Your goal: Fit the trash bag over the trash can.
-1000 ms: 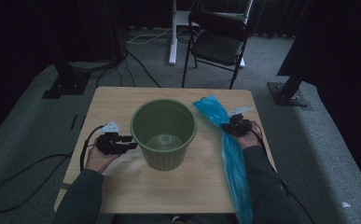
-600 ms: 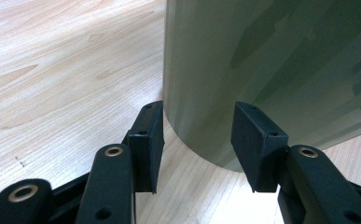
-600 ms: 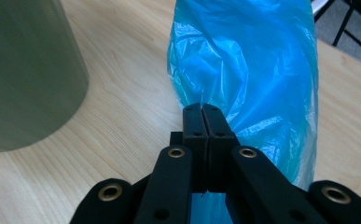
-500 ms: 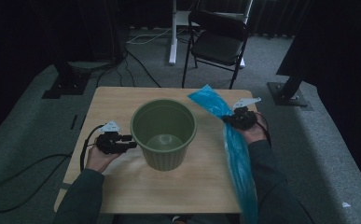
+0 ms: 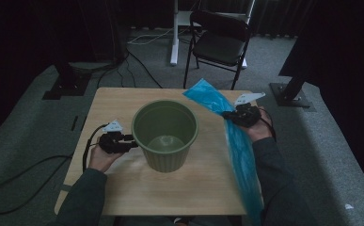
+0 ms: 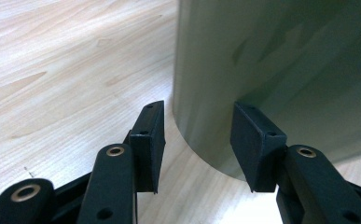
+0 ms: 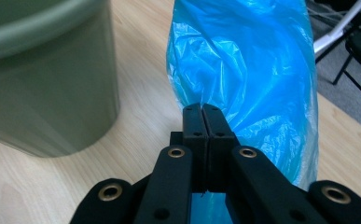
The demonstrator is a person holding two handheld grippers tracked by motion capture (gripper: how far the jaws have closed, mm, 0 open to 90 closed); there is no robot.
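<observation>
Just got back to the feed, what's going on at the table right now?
A person works a handheld gripper in each hand at a light wooden table. The right gripper has its jaws shut on a long blue plastic bag, holding it up beside a round olive-green plastic bin that stands upright mid-table. The bag trails back over the table's near edge. The left gripper sits low with its jaws open at the bin's lower wall, not clamped. The bin looks empty.
</observation>
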